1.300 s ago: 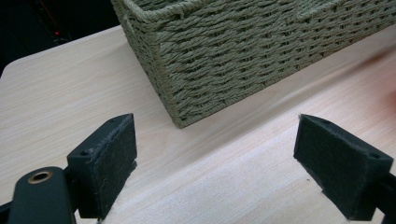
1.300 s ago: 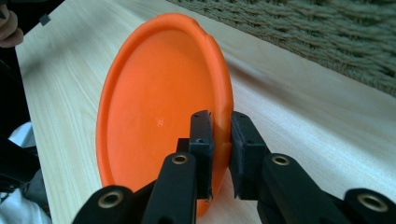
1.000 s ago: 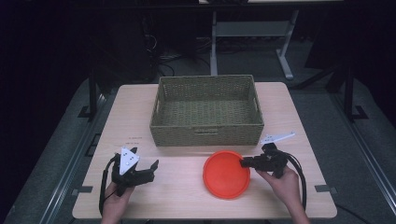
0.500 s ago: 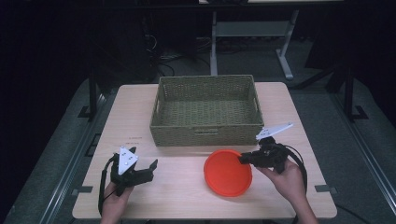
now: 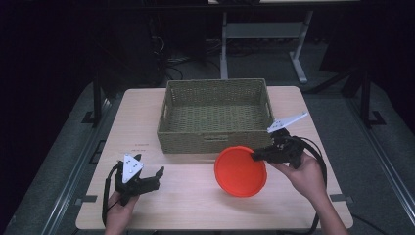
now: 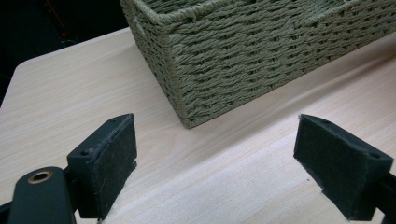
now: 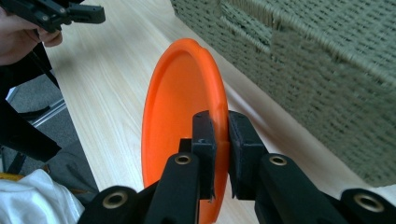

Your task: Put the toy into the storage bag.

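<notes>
Plate (image 5: 241,171), orange, hangs tilted at lower centre of the high view, its rim pinched in the closed right gripper (image 5: 255,155). Basket (image 5: 215,115) lies just above it. Left gripper (image 5: 155,175), lower left, gapes empty.

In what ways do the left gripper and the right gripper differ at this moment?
The left gripper is open, its fingers wide apart around nothing; the right gripper is shut on the orange plate, pinching its rim. The left sits low over the table; the right holds the plate tilted near the basket. Both are hand-held.
</notes>
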`<state>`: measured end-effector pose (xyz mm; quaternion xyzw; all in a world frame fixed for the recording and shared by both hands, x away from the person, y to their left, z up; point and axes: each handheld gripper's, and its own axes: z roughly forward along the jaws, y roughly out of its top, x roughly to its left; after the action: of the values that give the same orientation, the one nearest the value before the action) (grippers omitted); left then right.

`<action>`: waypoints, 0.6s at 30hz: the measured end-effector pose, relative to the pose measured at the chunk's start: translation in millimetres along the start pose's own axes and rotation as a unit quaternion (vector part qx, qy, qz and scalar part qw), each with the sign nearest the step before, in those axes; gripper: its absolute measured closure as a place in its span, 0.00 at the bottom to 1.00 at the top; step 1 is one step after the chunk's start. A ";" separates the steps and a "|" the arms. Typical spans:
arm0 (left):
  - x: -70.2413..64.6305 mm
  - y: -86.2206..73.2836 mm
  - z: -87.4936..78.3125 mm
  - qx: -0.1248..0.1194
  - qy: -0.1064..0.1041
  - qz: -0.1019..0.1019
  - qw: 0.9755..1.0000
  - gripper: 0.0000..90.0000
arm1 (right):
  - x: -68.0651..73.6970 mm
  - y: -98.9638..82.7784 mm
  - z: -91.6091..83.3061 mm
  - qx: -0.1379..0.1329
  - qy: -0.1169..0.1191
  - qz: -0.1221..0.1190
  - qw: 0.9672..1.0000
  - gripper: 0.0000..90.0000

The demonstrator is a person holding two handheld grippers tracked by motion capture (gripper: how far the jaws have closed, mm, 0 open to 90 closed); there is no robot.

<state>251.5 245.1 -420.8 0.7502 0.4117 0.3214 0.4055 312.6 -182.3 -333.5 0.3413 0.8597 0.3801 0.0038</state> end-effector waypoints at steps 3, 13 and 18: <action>1.3 -0.1 0.1 0.002 0.003 -0.006 1.000 0.14 | -2.2 10.7 -5.5 -0.001 0.001 -0.001 1.000 0.91; 1.3 -0.8 1.3 0.007 0.001 -0.003 1.000 0.14 | -4.6 37.0 -19.7 0.001 0.000 -0.005 1.000 0.91; 1.6 -1.1 1.2 0.007 0.000 -0.003 1.000 0.14 | -8.1 50.0 -24.9 0.002 -0.003 -0.005 1.000 0.91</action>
<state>252.8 246.4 -422.1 0.7517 0.4160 0.3171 0.4017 341.4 -179.3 -285.1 0.3381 0.8621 0.3774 0.0074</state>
